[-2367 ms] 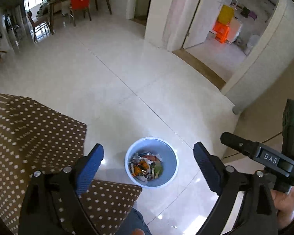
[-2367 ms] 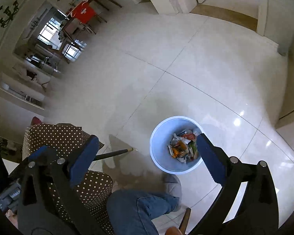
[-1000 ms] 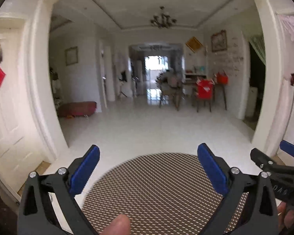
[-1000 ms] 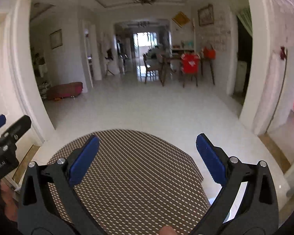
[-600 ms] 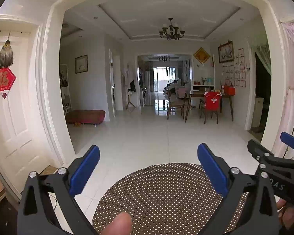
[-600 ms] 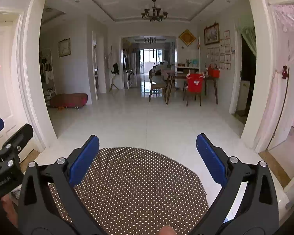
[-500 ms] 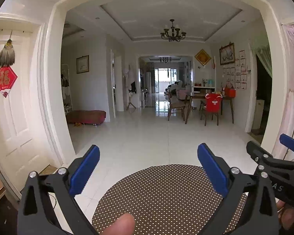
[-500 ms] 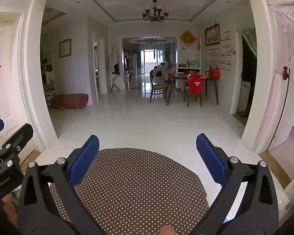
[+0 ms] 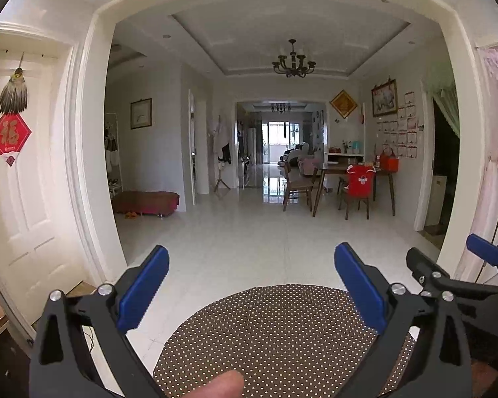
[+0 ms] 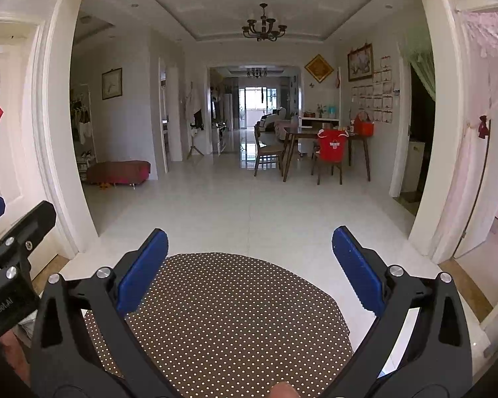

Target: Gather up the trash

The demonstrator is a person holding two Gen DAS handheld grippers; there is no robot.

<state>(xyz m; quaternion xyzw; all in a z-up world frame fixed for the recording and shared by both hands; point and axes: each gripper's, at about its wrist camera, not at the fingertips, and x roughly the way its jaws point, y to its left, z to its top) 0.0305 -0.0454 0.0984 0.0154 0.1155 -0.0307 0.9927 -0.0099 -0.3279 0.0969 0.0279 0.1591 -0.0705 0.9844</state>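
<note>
Trash is nowhere visible now. Both the left gripper (image 9: 250, 277) and right gripper (image 10: 249, 260) hang empty, blue-padded fingers spread wide, above a round brown white-dotted cushion (image 10: 229, 315) lying between them. Beyond stretches glossy white tiled floor (image 9: 249, 232). Better to tilt both downward and find litter before closing.

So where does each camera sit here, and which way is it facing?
Left wrist: on the left gripper, level, facing down the hall to the dining table; a fingertip and the right gripper show.
Right wrist: on the right gripper, same heading; the left gripper shows.
Shared: dotted stool, chandelier, both grippers open.
</note>
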